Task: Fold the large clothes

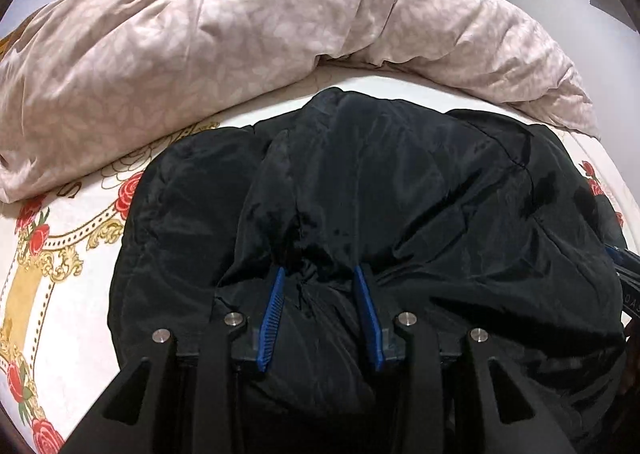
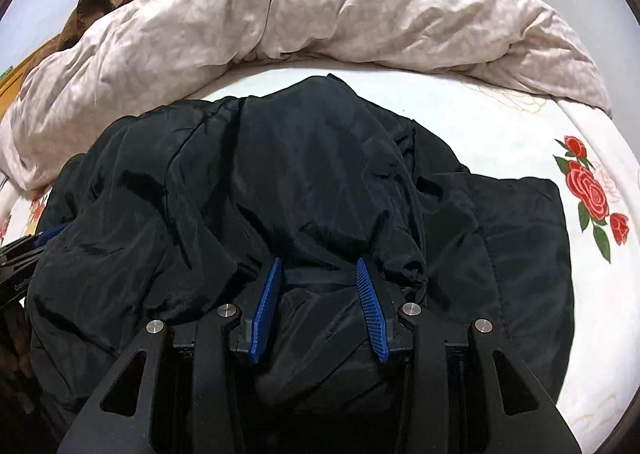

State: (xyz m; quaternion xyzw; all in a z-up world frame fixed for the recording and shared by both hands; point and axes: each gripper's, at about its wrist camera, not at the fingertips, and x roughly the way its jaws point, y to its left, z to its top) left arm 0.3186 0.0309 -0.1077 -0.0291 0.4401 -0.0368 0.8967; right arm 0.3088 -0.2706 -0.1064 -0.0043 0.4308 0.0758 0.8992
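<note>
Jacket (image 1: 400, 190) fabric, black and shiny, fills the near half of both my wrist views, spread over the white rose-printed bed sheet (image 1: 60, 238). It lies heaped rather than flat, its long axis running from the near edge of the bed, where I hold it, toward the far side; a rounded hump, maybe the hood though I cannot be sure, points away from me at the far end (image 2: 320, 94), stopping short of the crumpled pink duvet (image 2: 360, 6) that is banked along the far edge of the bed. In the right wrist view a flatter, squared panel of the jacket (image 2: 520, 222) reaches out toward the roses printed near the right edge of the sheet.

My left gripper (image 1: 320, 274) has its blue pads (image 1: 272, 310) partly apart with a bunched fold of the jacket between them; the cloth fills the gap, so I read it as clamped on the jacket. My right gripper (image 2: 320, 266) stands the same way, its pads (image 2: 372, 306) pinching a thick gather of the black fabric with a seam band running across between the tips. Both grippers point down and away, side by side, each just showing at the edge of the other's view
</note>
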